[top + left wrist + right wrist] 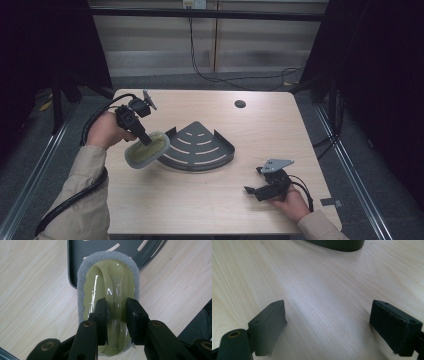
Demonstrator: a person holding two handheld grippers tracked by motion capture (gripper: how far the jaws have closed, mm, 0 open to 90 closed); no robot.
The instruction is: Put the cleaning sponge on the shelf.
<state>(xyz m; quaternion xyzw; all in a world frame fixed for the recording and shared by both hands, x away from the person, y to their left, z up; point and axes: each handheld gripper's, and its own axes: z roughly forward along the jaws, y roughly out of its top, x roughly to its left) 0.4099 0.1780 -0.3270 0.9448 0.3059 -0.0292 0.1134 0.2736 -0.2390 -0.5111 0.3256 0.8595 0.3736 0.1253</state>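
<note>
Gripping the raised central ridge of an oval olive-green plastic scrubber with a grey abrasive pad (110,290), our left gripper (117,315) has its jaws closed tight on it, the pad's far end overlapping the edge of a dark grey quarter-round slotted metal corner shelf (200,147) on the pale wooden desk (190,195). Our right gripper (332,327) rests low near the desk's front right, jaws spread wide, holding nothing.

Beige sleeves (82,200) at the frame's bottom; black grippers (142,137) with brass-coloured screws, trailing black cables (75,197)
</note>
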